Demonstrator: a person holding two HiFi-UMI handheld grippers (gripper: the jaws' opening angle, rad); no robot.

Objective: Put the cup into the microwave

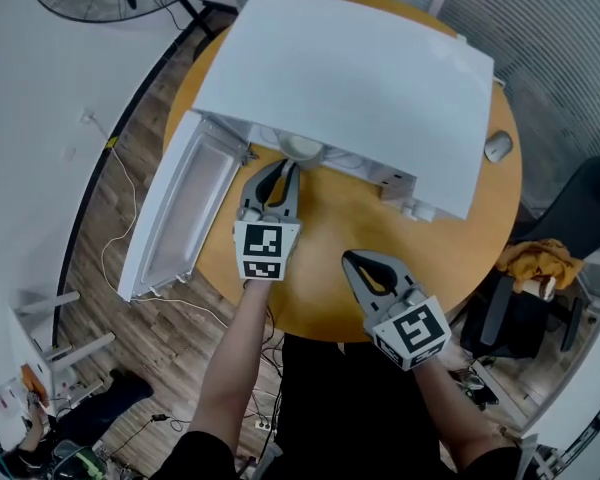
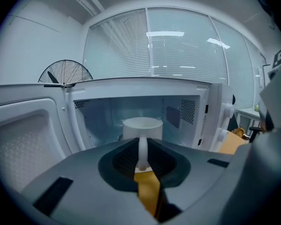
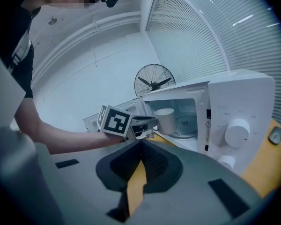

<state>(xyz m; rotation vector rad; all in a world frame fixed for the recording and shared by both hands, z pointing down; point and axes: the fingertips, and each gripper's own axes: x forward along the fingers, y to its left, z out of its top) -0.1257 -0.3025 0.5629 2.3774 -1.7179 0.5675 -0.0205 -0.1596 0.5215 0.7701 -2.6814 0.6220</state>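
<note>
Cup [image 2: 141,125] — white, upright, at the mouth of the microwave [image 1: 350,78], just inside the opening, handle toward the person
Left gripper [image 1: 283,173] — jaws pinched narrow on the cup's handle
Right gripper [image 1: 366,266] — jaws together, nothing between them; over the round orange table [image 1: 320,298], well apart from the cup
Microwave door [image 1: 175,213] — swung open at the left
Turntable [image 3: 185,125] — behind the cup
</note>
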